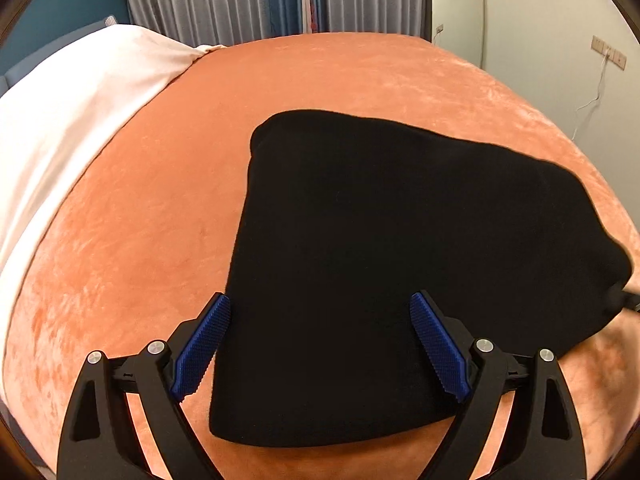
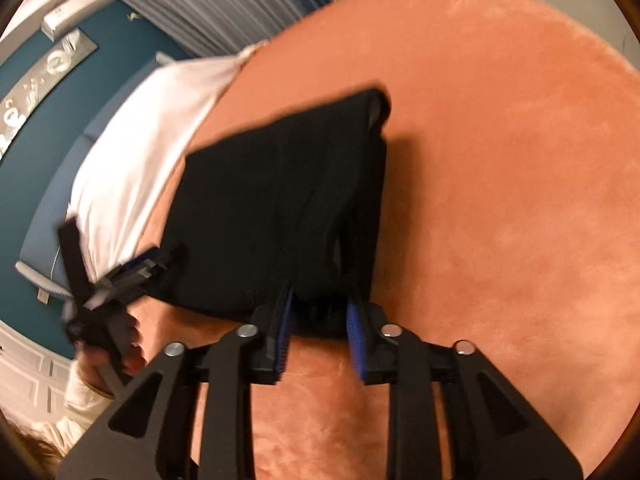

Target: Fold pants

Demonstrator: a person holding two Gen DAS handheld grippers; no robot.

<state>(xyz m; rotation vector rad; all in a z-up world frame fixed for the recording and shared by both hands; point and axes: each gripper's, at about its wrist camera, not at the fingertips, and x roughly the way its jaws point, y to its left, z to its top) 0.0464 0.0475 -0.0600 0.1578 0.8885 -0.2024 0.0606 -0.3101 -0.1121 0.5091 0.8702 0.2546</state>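
Black pants lie folded into a thick flat stack on the orange bedspread. My left gripper hovers over the stack's near left part, its blue pads spread wide and holding nothing. In the right wrist view the pants reach down to my right gripper. Its jaws stand partly apart, and the near edge of the fabric lies between the pads, which do not clearly press on it. The left gripper shows blurred at the stack's left corner, held by a hand.
A white cover lies over the bed's left side, also in the right wrist view. Grey and blue curtains hang behind the bed. A pale wall with sockets is on the right. Bare orange bedspread stretches right of the pants.
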